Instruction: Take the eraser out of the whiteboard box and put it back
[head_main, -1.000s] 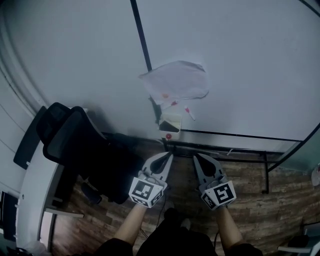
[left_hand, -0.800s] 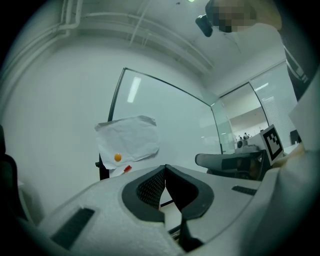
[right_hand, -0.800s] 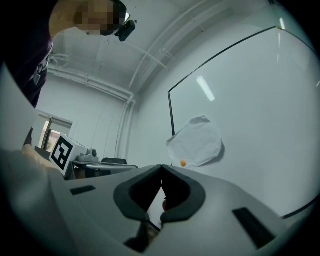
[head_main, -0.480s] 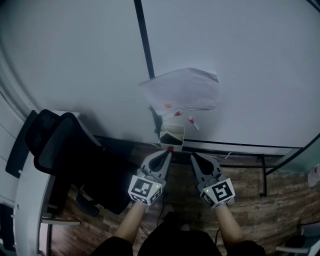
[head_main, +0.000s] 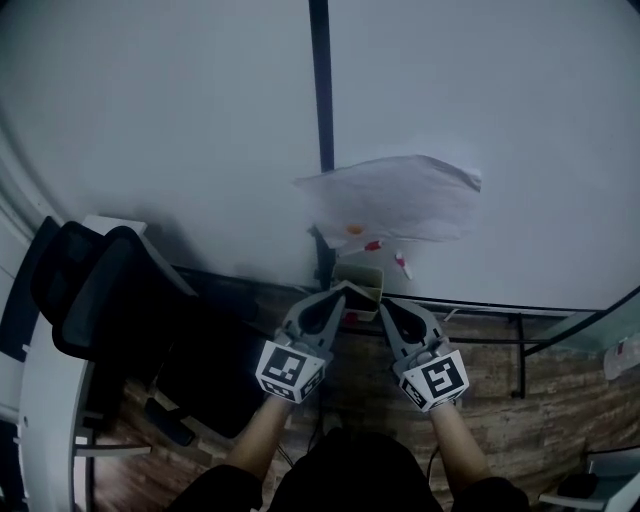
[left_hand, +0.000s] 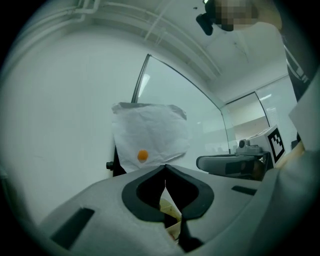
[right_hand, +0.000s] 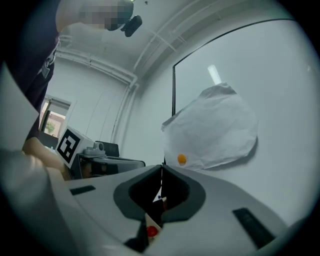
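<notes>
A small open-topped whiteboard box (head_main: 360, 284) hangs on the whiteboard under a crumpled white paper sheet (head_main: 395, 198) held by an orange magnet (head_main: 355, 229). I cannot make out the eraser inside it. My left gripper (head_main: 342, 288) is shut and empty, its tip right at the box's front left edge. My right gripper (head_main: 384, 304) is also shut and empty, just right of the box and slightly below it. In the left gripper view the box (left_hand: 169, 211) shows through the shut jaws. In the right gripper view the box (right_hand: 150, 222) carries a red dot.
Two red-capped markers (head_main: 374, 245) stick to the board beside the paper. A dark vertical frame strip (head_main: 322, 90) divides the board. A black office chair (head_main: 110, 290) and a white desk edge (head_main: 40, 400) stand at the left. A black rail (head_main: 480, 305) runs low along the wall.
Both grippers have moved forward together toward the whiteboard. Their tips have gone from well below the box to right at it. Both have stayed shut.
</notes>
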